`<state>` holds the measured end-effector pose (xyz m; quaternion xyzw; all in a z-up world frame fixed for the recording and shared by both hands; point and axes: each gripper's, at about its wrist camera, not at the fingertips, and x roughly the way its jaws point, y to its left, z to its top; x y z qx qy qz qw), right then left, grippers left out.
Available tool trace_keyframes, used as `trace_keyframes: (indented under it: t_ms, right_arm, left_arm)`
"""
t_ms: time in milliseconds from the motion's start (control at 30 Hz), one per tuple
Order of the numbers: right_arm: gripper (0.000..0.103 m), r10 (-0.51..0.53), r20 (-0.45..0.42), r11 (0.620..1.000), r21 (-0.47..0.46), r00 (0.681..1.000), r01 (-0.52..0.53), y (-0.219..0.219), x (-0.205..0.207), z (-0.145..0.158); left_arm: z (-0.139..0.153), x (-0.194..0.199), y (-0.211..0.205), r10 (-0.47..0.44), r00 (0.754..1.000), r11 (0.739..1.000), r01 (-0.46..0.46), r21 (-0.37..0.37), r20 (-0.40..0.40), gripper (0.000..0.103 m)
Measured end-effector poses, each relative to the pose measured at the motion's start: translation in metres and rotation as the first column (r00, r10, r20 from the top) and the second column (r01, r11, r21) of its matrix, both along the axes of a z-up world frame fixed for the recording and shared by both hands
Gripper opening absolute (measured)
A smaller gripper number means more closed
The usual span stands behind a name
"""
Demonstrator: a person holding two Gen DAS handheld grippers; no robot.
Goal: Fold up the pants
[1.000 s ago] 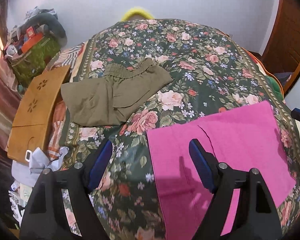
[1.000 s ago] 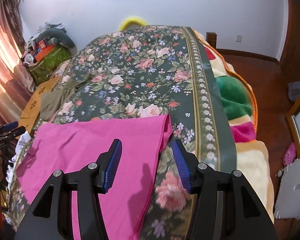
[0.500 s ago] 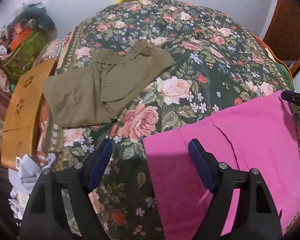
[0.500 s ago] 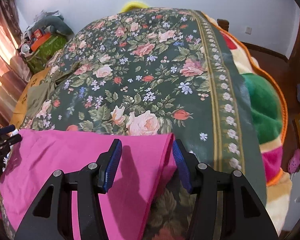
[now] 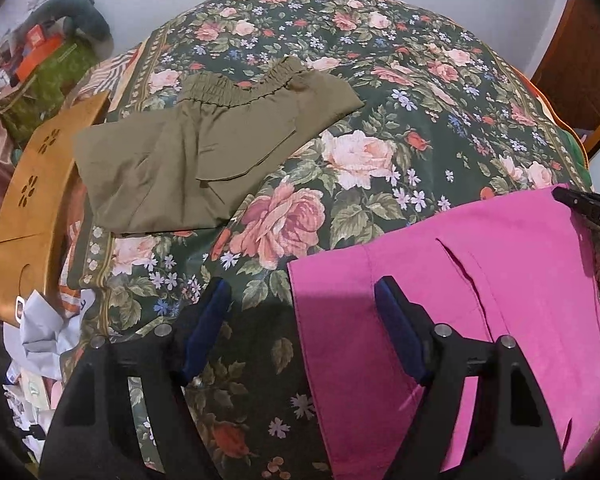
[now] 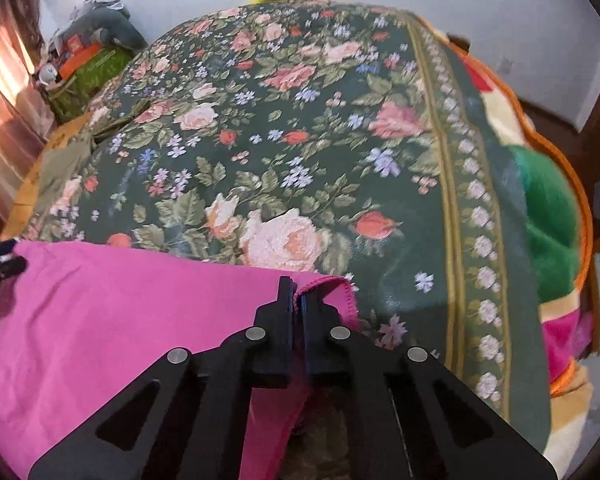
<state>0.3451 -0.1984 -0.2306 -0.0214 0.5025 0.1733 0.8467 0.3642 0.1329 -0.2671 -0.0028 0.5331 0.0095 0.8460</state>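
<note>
The bright pink cloth pants point(image 5: 480, 300) lie spread flat at the near end of the bed, on the dark green bedspread with printed roses point(image 5: 380, 92). In the left wrist view a long seam or slit runs over the pink fabric, and its left edge falls between the two fingers of the left gripper point(image 5: 300, 304). This gripper has its jaws released and set wide: the left finger with its blue pad stands over the flowered bedspread, the right finger over the pink cloth, and neither presses on the fabric.

The right gripper point(image 6: 298, 300) is at the far right corner of the pink pants, and its jaws are clenched together on the hemmed edge there. The cloth rises a little into a small fold at the tips, so the corner seems to be pinched between the pads, though the view there is a bit blurred.

Farther up the bed, toward the left side, lies a second pair of olive green pants with an elastic waistband point(image 5: 204, 152), already folded, well apart from the pink ones. Beside the bed at the left stands a wooden board with cut-out flower holes point(image 5: 36, 184), and white crumpled paper or cloth point(image 5: 48, 328) lies below it.
</note>
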Motion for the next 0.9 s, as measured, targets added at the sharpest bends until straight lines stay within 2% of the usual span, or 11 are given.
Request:
trace_keyframes:
  t_ms: [67, 233, 267, 300, 333, 433, 567, 700, 833, 900]
  right_arm:
    - [0.0, -0.006, 0.074, 0.997, -0.081, 0.997, 0.012, 0.003, -0.002, 0.001]
    - [0.0, -0.001, 0.097, 0.99, -0.139, 0.995, 0.014, 0.007, -0.001, -0.001]
    - [0.0, 0.002, 0.104, 0.987, -0.159, 0.995, 0.014, 0.009, -0.001, -0.001]
    - [0.0, 0.004, 0.107, 0.985, -0.172, 0.994, 0.014, 0.01, -0.001, -0.001]
    - [0.0, 0.002, 0.11, 0.984, -0.175, 0.994, 0.017, 0.01, -0.001, -0.002]
    - [0.0, -0.003, 0.106, 0.987, -0.161, 0.994, 0.02, 0.009, -0.001, -0.001]
    - [0.004, -0.017, 0.071, 0.993, -0.116, 0.997, 0.026, 0.005, -0.001, 0.001]
    - [0.025, -0.02, 0.053, 0.994, -0.108, 0.998, 0.025, 0.005, -0.006, 0.015]
    - [0.039, 0.017, 0.127, 0.995, -0.098, 0.992, -0.004, 0.012, -0.02, 0.042]
    - [0.042, 0.032, 0.165, 0.997, -0.07, 0.986, -0.021, 0.016, -0.027, 0.059]
  left_arm:
    - [0.0, -0.003, 0.0, 0.011, 1.0, 1.0, -0.011, 0.009, 0.008, 0.077]
    - [-0.002, -0.007, -0.002, 0.018, 1.0, 0.999, -0.018, 0.036, 0.014, 0.077]
    - [-0.001, -0.007, -0.002, 0.026, 1.0, 0.998, -0.027, 0.061, 0.016, 0.077]
    - [-0.002, -0.008, -0.001, 0.045, 0.999, 0.989, -0.048, 0.139, 0.024, 0.077]
    - [-0.005, -0.008, 0.0, 0.047, 0.999, 0.982, -0.05, 0.18, 0.023, 0.078]
    - [-0.005, -0.011, 0.01, 0.027, 1.0, 0.992, -0.028, 0.125, 0.008, 0.078]
    - [0.002, -0.016, 0.009, -0.007, 1.0, 0.988, 0.006, 0.155, 0.003, 0.078]
    - [0.018, -0.023, 0.005, -0.01, 0.999, 0.991, 0.005, 0.132, 0.034, 0.077]
    - [0.046, -0.031, -0.002, -0.012, 0.994, 0.994, 0.0, 0.113, 0.113, 0.077]
    - [0.058, -0.033, -0.004, -0.017, 0.99, 0.995, 0.003, 0.097, 0.139, 0.077]
